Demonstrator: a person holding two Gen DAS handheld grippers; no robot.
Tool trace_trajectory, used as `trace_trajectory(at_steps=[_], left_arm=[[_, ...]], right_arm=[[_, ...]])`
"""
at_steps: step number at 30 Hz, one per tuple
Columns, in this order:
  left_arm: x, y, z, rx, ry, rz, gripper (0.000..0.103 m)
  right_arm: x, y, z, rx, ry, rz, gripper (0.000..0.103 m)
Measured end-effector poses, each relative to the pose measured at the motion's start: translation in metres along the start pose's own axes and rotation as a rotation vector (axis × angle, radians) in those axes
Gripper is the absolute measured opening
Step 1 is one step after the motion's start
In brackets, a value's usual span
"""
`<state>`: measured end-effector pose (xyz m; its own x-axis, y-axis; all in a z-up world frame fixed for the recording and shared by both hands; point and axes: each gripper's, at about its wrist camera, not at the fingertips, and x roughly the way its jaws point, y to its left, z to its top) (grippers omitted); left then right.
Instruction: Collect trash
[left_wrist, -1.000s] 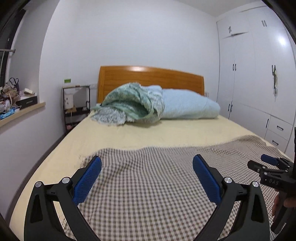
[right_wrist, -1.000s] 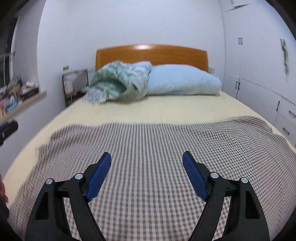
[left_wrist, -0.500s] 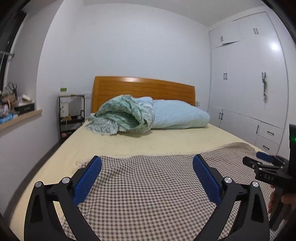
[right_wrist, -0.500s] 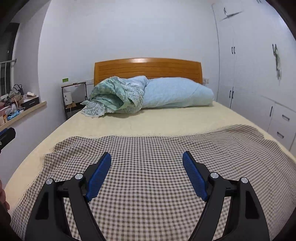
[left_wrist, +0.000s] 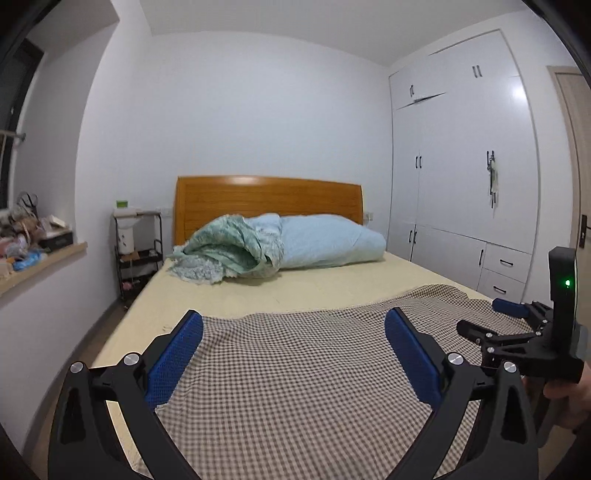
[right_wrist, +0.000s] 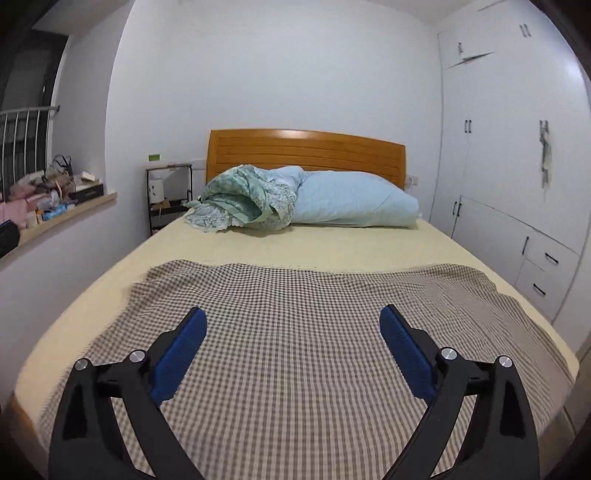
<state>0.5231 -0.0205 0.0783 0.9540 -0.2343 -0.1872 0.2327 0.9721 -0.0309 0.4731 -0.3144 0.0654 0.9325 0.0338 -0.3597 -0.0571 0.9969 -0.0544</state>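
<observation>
Grippers first: we are holding our left gripper (left_wrist: 293, 354) with its blue pads wide apart and nothing between them, and our right gripper (right_wrist: 293, 350) is opening its jaws, also empty. Both are hanging over the checked cloth (right_wrist: 303, 332) lying across the near half of the bed (right_wrist: 332, 247). Beyond it, a green blanket (right_wrist: 243, 201) is leaning against a blue pillow (right_wrist: 354, 205) at the headboard (right_wrist: 306, 151). We are seeing no trash on the bed.
</observation>
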Motion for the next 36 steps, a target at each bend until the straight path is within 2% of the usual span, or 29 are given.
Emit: trace_trajectory(at_steps=[6, 11, 15, 23, 27, 29, 31, 33, 36], left_arm=[[-0.08, -0.019, -0.009, 0.02, -0.003, 0.013, 0.096], [-0.159, -0.033, -0.021, 0.002, -0.068, 0.035, 0.096], [-0.213, -0.046, -0.033, 0.011, -0.076, 0.046, 0.096], [-0.319, -0.065, -0.078, -0.001, -0.039, 0.112, 0.096], [-0.369, -0.071, -0.094, -0.018, -0.026, 0.093, 0.096], [-0.39, -0.074, -0.103, -0.024, -0.029, 0.081, 0.096], [-0.411, -0.078, -0.115, -0.037, -0.047, 0.108, 0.096], [-0.431, -0.081, -0.126, -0.038, -0.068, 0.131, 0.096], [-0.453, -0.087, -0.14, -0.028, -0.087, 0.162, 0.096]], right_arm=[[-0.077, -0.006, -0.026, 0.034, -0.028, 0.015, 0.09], [-0.129, -0.007, -0.056, 0.027, -0.036, 0.015, 0.09], [-0.17, -0.003, -0.083, 0.033, -0.04, 0.022, 0.09], [-0.256, 0.018, -0.134, 0.007, -0.062, -0.073, 0.09], [-0.292, 0.031, -0.156, 0.035, -0.041, -0.071, 0.09], [-0.311, 0.04, -0.165, 0.044, -0.05, -0.071, 0.09], [-0.332, 0.055, -0.176, -0.016, -0.08, -0.131, 0.09], [-0.348, 0.064, -0.188, -0.03, -0.099, -0.156, 0.09], [-0.37, 0.069, -0.206, 0.046, -0.084, -0.12, 0.09]])
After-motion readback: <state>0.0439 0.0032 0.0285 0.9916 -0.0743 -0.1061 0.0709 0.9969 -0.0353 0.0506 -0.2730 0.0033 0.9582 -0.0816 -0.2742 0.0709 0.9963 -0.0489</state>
